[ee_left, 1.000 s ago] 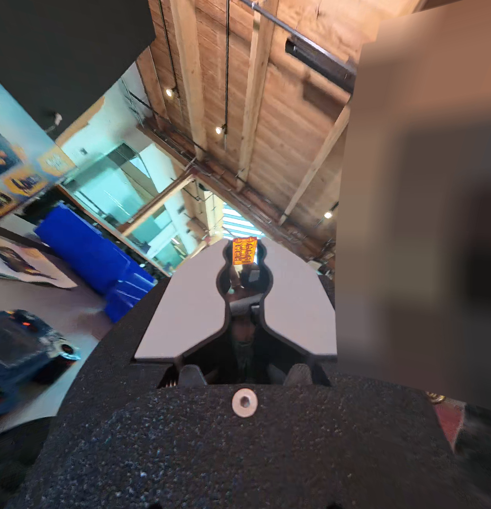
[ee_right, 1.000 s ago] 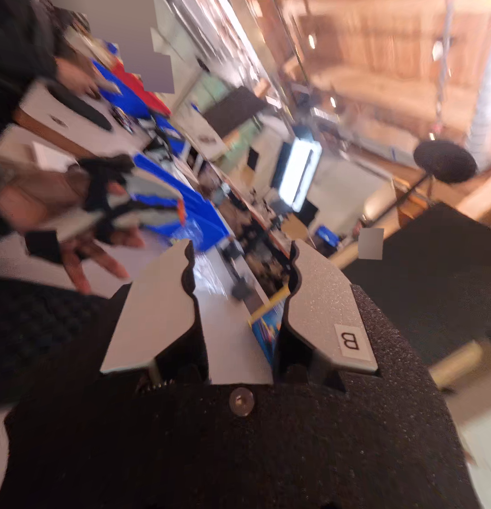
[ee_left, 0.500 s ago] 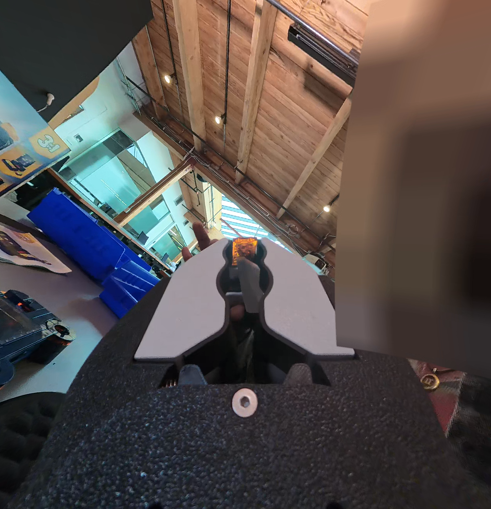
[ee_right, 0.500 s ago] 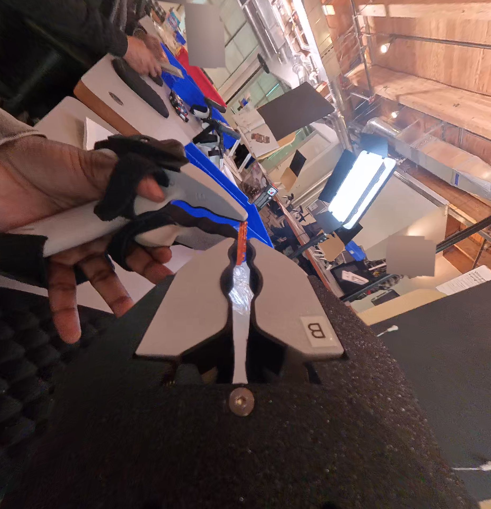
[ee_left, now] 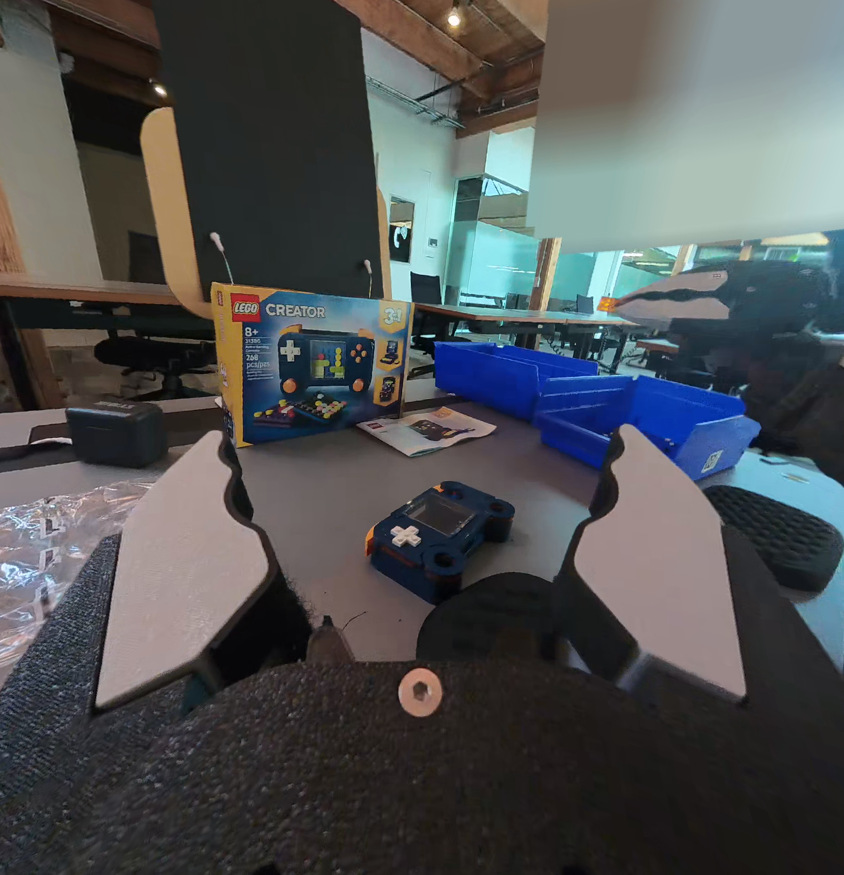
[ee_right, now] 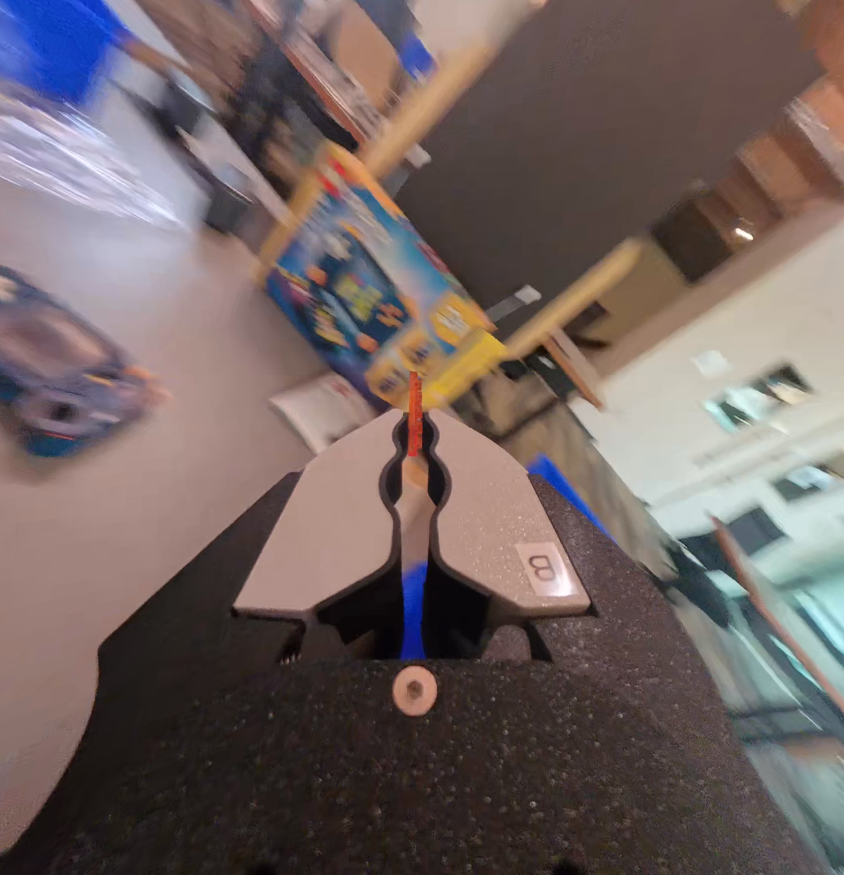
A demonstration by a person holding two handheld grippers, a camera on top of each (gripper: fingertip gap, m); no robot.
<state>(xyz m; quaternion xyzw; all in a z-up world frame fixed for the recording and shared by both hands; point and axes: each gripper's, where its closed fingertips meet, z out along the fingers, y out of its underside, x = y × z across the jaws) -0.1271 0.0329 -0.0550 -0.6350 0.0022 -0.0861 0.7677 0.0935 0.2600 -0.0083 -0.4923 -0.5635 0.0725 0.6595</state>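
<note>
The grey tabletop (ee_left: 315, 478) carried everything, and the right wrist view of it was badly smeared by motion. Largest on it were the blue bins (ee_left: 595, 397) at the far right. Next came the toy box (ee_left: 311, 364), blue and yellow, which stood upright at the back centre with a folded instruction leaflet (ee_left: 427, 428) lying flat just beside its right corner. A crumpled clear plastic bag (ee_left: 36, 544) lay at the left edge, and a small black case (ee_left: 116, 438) sat behind it. A dark perforated pad (ee_left: 775, 535) lay at the right.

The left tongs (ee_left: 417, 466) stood wide open and held nothing. On the tabletop between their fingers, untouched, sat the dark blue brick-built handheld console (ee_left: 439, 535) with its white cross pad and clear screen.

The right tongs (ee_right: 414, 416) were closed on a thin orange piece (ee_right: 414, 416), pinched edge-on at the very tips; it looked like a flat plate, though the blur left that uncertain. From the left wrist view they (ee_left: 609, 305) hung above the bins, well apart from the console.
</note>
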